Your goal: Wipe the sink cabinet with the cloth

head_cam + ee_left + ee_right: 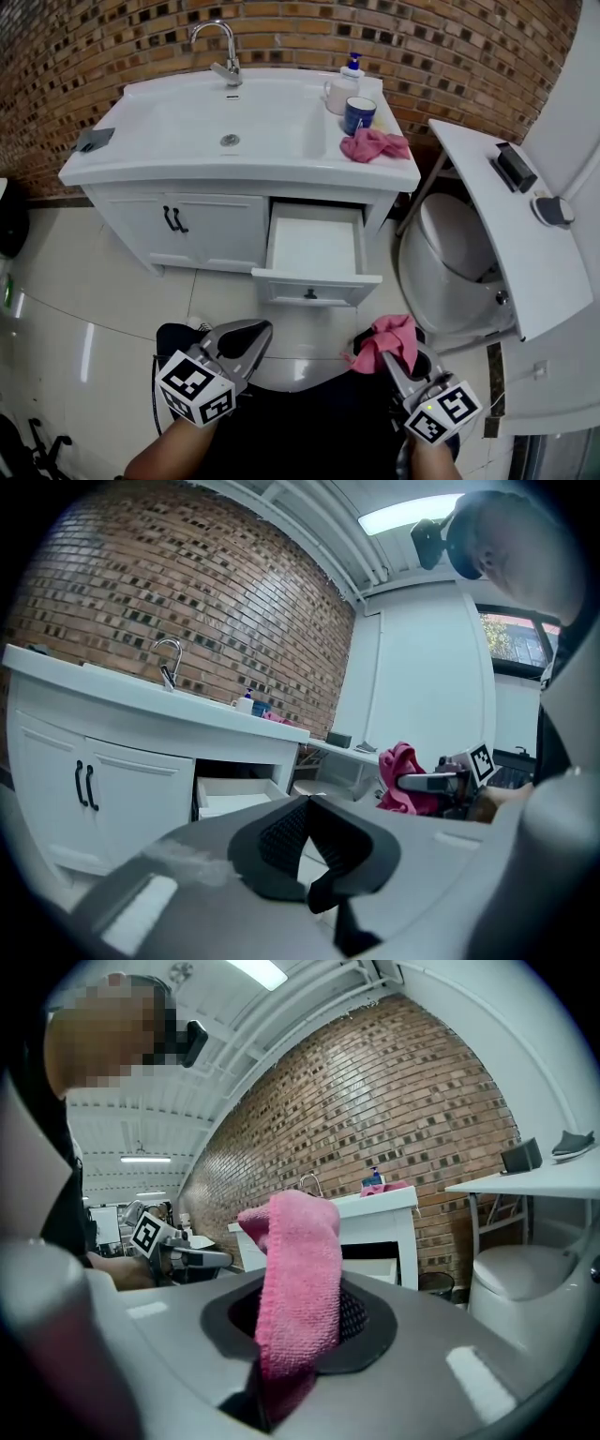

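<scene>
The white sink cabinet (178,225) stands against the brick wall, with one drawer (314,253) pulled out on its right side. My right gripper (375,349) is shut on a pink cloth (389,339), held low and well in front of the cabinet; that cloth (298,1288) sticks up between the jaws in the right gripper view. My left gripper (255,336) hangs beside it at the same height, shut with nothing in it. A second pink cloth (372,144) lies on the countertop's right end.
A faucet (223,49), a white soap bottle (343,86) and a blue mug (358,114) stand on the countertop. A toilet (459,267) sits right of the cabinet, under a white shelf (506,225) that carries a black device (516,167).
</scene>
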A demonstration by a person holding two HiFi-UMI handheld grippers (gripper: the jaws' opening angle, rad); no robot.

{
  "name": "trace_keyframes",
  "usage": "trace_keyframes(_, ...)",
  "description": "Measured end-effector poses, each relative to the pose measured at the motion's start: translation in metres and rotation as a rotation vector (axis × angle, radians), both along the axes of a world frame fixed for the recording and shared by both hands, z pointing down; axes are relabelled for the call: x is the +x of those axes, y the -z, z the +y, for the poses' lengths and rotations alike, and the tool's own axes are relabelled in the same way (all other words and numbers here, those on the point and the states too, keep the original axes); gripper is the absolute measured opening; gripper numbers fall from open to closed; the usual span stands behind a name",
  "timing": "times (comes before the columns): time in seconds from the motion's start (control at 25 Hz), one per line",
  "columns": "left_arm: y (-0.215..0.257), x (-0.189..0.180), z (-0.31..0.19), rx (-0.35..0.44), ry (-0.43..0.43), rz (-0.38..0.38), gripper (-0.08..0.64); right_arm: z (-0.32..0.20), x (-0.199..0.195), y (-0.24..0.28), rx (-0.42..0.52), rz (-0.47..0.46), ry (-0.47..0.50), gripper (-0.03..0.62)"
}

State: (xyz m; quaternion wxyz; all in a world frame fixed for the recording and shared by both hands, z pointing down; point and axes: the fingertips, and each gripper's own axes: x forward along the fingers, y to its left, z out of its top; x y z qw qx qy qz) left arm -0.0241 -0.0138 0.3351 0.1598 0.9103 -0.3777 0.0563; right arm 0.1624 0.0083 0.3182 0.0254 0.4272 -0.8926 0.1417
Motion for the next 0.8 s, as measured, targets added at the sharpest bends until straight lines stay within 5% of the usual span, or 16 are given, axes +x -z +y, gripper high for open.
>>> trace_keyframes(0.8, -0.0016, 0.0004, 0.0, 0.0, 0.002, -0.003, 0.005, 0.002, -0.0074, -0.0076, -0.016, 0.026, 0.023, 0.093)
